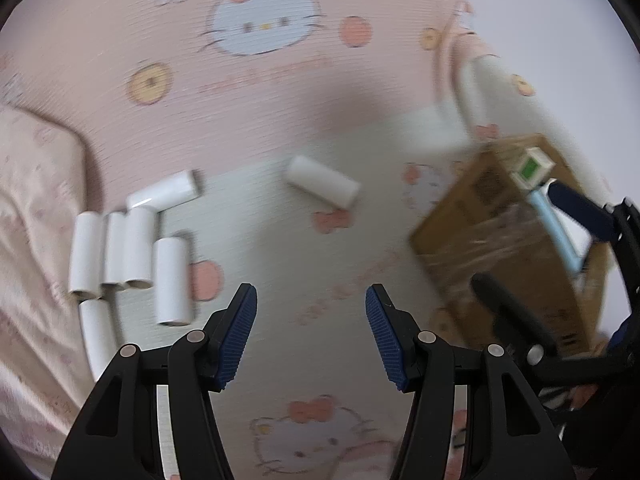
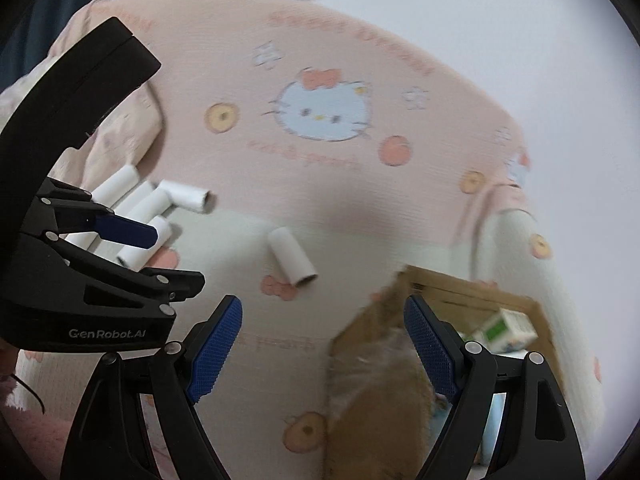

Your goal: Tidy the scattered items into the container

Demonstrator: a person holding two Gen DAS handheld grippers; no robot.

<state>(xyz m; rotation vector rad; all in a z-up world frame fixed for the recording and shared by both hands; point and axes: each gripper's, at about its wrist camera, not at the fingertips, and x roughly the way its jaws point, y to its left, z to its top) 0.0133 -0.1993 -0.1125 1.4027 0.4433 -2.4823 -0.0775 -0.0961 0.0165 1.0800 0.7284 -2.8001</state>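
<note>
Several white cardboard tubes lie on a pink cartoon-cat bedsheet. One lone tube (image 1: 322, 186) lies apart ahead; it also shows in the right wrist view (image 2: 291, 257). A cluster of tubes (image 1: 132, 248) lies at the left, also seen in the right wrist view (image 2: 140, 216). A brown cardboard box (image 1: 500, 240) stands at the right with a small green-and-white carton (image 1: 534, 168) in it; the box (image 2: 440, 292) and carton (image 2: 504, 330) show in the right wrist view. My left gripper (image 1: 311, 308) is open and empty above the sheet. My right gripper (image 2: 322, 320) is open and empty over the box's near corner.
A rumpled pink blanket (image 1: 32, 240) lies at the left beside the tube cluster. A white wall (image 2: 520, 40) rises behind the bed. The left gripper's body (image 2: 80, 280) fills the left of the right wrist view.
</note>
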